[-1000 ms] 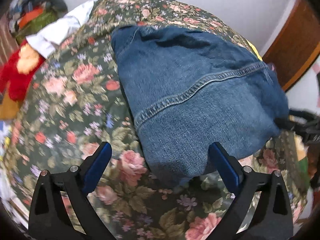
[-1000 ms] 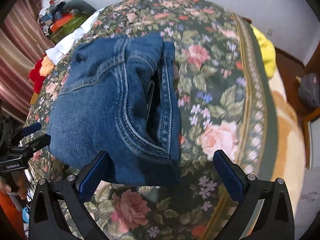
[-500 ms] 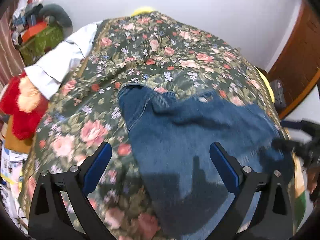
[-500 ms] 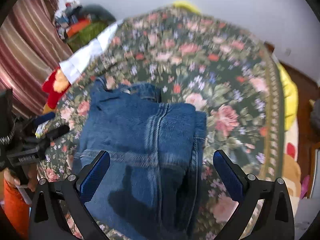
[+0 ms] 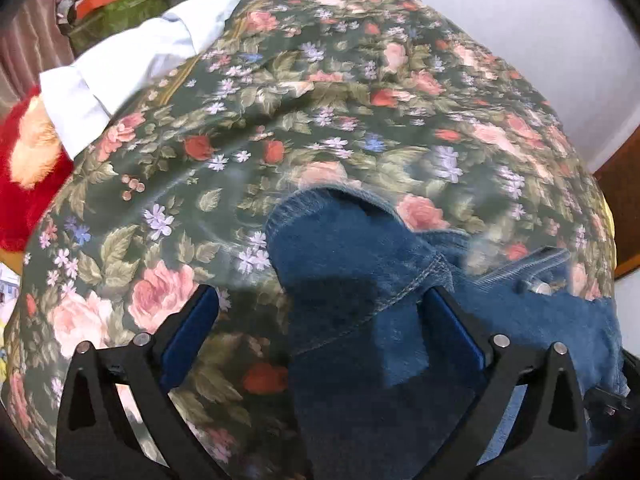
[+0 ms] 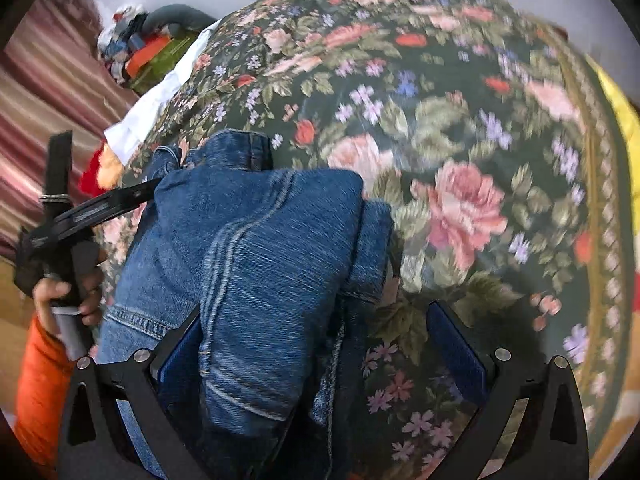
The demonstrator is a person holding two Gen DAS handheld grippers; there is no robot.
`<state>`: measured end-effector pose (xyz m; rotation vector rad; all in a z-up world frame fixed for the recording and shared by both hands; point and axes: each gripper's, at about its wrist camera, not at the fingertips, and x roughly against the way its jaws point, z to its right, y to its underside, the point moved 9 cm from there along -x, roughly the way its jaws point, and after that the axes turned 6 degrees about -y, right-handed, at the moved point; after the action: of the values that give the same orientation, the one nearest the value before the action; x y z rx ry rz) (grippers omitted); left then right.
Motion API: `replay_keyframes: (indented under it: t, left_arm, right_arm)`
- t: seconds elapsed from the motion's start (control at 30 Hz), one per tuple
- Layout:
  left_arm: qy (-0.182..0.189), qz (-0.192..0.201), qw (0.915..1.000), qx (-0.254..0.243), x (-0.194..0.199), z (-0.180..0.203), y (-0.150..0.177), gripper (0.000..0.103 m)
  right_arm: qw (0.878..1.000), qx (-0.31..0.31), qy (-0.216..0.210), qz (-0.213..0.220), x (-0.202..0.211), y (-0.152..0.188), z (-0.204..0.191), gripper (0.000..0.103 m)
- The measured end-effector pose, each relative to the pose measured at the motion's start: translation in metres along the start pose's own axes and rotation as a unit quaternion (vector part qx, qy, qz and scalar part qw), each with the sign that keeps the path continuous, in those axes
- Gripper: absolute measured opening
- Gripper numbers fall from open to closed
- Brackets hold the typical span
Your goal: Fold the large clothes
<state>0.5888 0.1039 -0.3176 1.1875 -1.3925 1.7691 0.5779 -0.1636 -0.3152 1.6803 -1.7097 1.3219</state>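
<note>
A folded pair of blue jeans (image 5: 360, 280) lies on a floral bedspread (image 5: 280, 100). In the left wrist view my left gripper (image 5: 318, 316) is open, its blue pads wide apart, with the near corner of the jeans between them. In the right wrist view the jeans (image 6: 256, 248) show as a thick folded stack. My right gripper (image 6: 320, 336) is open over the stack's near right edge. The left gripper (image 6: 80, 216) and the hand holding it appear at the left of that view.
A white cloth (image 5: 132, 60) lies on the bed's far left edge. A red plush toy (image 5: 24, 168) sits beside the bed. Piled items (image 5: 108, 0) stand at the far left. A yellow cloth (image 6: 624, 120) lies off the bed's right side. A wooden door (image 5: 624, 200) is at right.
Both grippers have dropped lower and closer to the jeans. The jeans now reach between the pads of each gripper. Both grippers stay open.
</note>
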Motion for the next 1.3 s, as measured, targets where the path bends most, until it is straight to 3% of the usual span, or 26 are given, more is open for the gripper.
replay_keyframes:
  t: [0.1,0.23,0.27,0.4,0.57,0.7,0.77,0.9,1.0,1.17,1.3]
  left_arm:
    - [0.017,-0.009,0.9997,0.014,0.006,-0.004,0.005,0.102]
    - [-0.05,0.014,0.9976,-0.046,0.032,-0.011,0.013,0.097]
    - [-0.052,0.017,0.9972,-0.052,0.038,-0.012,0.015,0.097]
    - [-0.036,0.046,0.9957,-0.072,0.076,-0.017,0.022,0.097]
    - [0.014,0.07,0.9947,-0.074,0.117,-0.018,0.036,0.097]
    - [0.068,0.038,0.9959,-0.046,0.117,-0.017,0.059,0.097]
    - [0.079,0.004,0.9967,-0.022,0.105,-0.016,0.075,0.097]
    - [0.114,-0.062,0.9913,0.021,0.071,-0.01,0.099,0.097]
    - [0.131,-0.08,0.9874,0.038,0.057,-0.004,0.109,0.097]
    - [0.201,-0.101,0.9726,0.061,0.04,0.016,0.109,0.097]
    - [0.242,-0.118,0.9598,0.079,0.029,0.025,0.102,0.097]
  right_arm:
    - [1.0,0.002,0.017,0.003,0.006,0.003,-0.002,0.103]
    - [0.997,0.035,0.063,0.015,0.027,0.003,-0.014,0.103]
    - [0.997,0.037,0.068,0.019,0.033,0.003,-0.015,0.103]
    - [0.995,0.044,0.075,0.037,0.061,0.003,-0.027,0.103]
    - [0.993,0.065,0.082,0.06,0.088,0.006,-0.04,0.103]
    - [0.995,0.058,0.058,0.055,0.087,0.014,-0.039,0.103]
    - [0.998,0.043,0.038,0.023,0.073,0.02,-0.034,0.103]
    - [0.999,0.018,0.02,-0.03,0.039,0.029,-0.019,0.103]
    - [0.999,-0.005,-0.023,-0.042,0.026,0.03,-0.016,0.103]
    - [0.993,-0.039,-0.086,-0.076,-0.005,0.026,-0.015,0.103]
    - [0.993,0.013,-0.088,-0.083,-0.023,0.019,-0.032,0.103]
